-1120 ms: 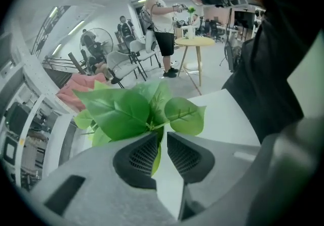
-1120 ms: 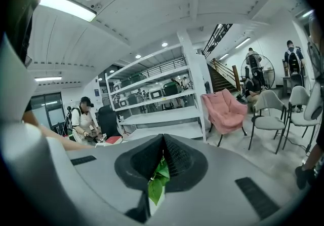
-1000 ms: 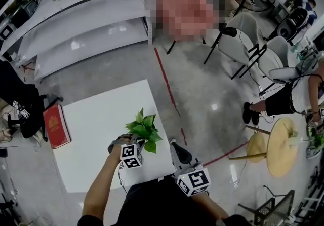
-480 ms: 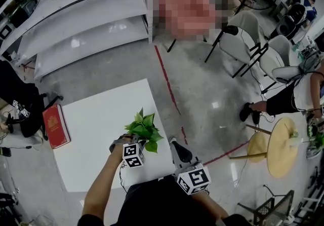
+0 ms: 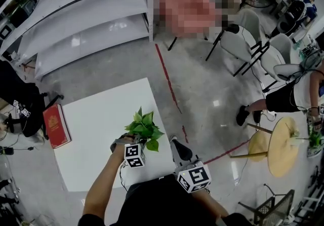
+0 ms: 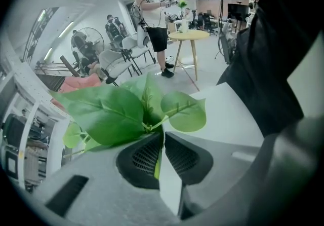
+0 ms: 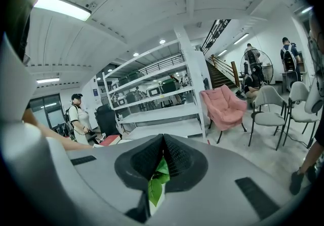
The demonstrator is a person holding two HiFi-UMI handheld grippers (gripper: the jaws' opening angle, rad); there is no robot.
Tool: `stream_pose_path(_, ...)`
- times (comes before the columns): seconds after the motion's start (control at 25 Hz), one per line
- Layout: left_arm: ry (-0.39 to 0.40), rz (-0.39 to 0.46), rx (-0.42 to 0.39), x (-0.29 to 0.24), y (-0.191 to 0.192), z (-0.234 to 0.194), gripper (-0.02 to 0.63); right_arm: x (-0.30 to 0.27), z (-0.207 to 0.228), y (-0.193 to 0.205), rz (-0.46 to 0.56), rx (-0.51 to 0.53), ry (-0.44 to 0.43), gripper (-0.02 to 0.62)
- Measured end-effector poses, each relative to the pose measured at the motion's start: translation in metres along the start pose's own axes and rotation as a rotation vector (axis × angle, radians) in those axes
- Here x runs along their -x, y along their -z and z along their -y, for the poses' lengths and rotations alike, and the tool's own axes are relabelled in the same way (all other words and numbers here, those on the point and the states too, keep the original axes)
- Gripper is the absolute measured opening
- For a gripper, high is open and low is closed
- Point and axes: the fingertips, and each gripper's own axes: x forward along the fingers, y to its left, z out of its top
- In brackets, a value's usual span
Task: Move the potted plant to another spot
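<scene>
The potted plant [image 5: 144, 128] shows as a bunch of green leaves near the front right corner of the white table [image 5: 96, 118]; its pot is hidden under the leaves and the gripper. My left gripper [image 5: 133, 141] points steeply down at the plant's base. In the left gripper view its jaws [image 6: 162, 136] have just been closing and now pinch the stem, with the leaves [image 6: 111, 113] spread just beyond the tips. My right gripper [image 5: 173, 143] hovers to the right of the plant, off the table's edge. Its jaws [image 7: 163, 141] meet at the tips, and a leaf shows behind them.
A red book [image 5: 54, 126] lies at the table's left edge. White shelving [image 5: 86, 22] stands beyond it. A red tape line [image 5: 167, 85] runs across the floor. Grey chairs [image 5: 243, 42], a seated person [image 5: 283, 96] and a round wooden table [image 5: 281, 146] are to the right.
</scene>
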Motion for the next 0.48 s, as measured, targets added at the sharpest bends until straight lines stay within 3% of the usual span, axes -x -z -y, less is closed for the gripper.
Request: stream_pose_path(0.48,-0.04,-0.001,0.075,0.022,0.024,0.005,0.029,-0.013,-0.023,0.005,-0.041,0.032,-0.046,0.012)
